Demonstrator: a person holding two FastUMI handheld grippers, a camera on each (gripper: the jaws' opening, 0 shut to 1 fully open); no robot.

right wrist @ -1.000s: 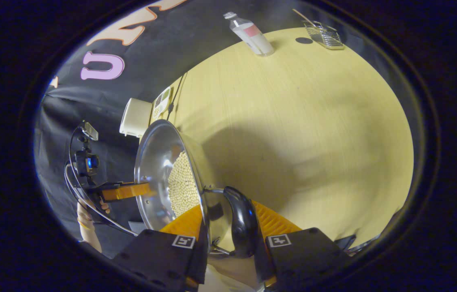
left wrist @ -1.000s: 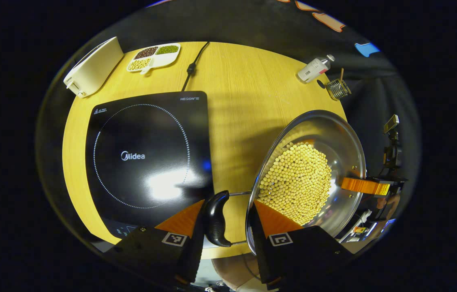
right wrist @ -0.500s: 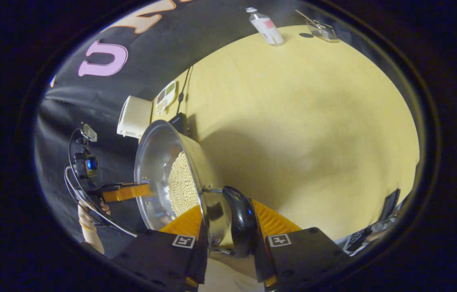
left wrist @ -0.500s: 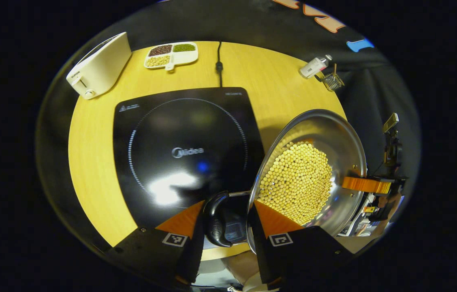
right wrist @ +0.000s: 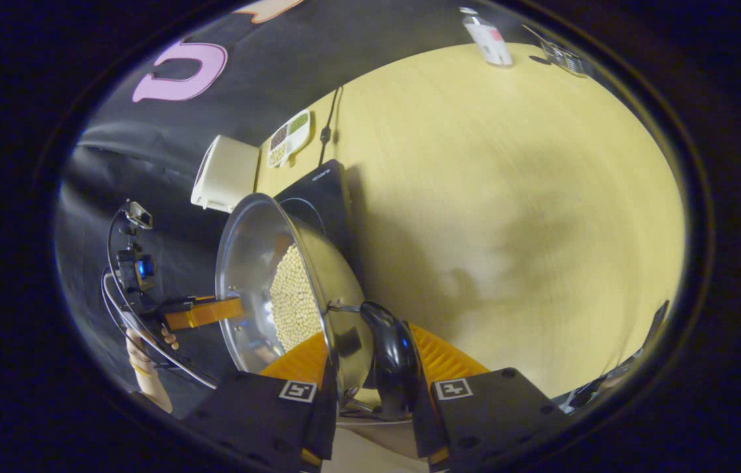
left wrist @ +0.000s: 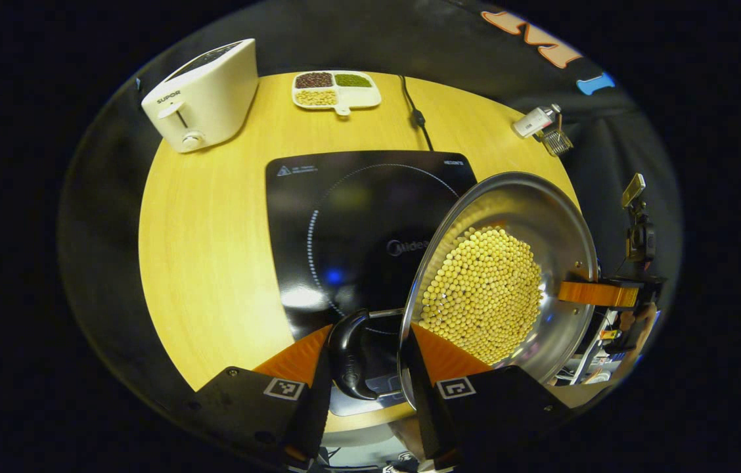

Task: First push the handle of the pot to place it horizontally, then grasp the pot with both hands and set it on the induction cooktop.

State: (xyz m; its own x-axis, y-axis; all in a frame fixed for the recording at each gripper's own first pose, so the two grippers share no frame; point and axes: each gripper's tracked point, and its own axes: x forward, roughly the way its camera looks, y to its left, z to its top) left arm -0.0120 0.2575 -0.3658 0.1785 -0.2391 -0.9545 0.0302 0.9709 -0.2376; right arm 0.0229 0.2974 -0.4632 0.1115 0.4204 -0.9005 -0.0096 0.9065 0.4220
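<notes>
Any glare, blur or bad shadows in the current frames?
Left gripper view: sharp; white glare patch and a blue glint on the cooktop, bright reflections on the pot wall; fisheye curves the table edge. Right gripper view: the table looks soft and smeared, with a broad dim shadow across it; the pot and its handle near the lens stay sharp.

Dim booth; glare on the cooktop, edges fisheye-warped.
</notes>
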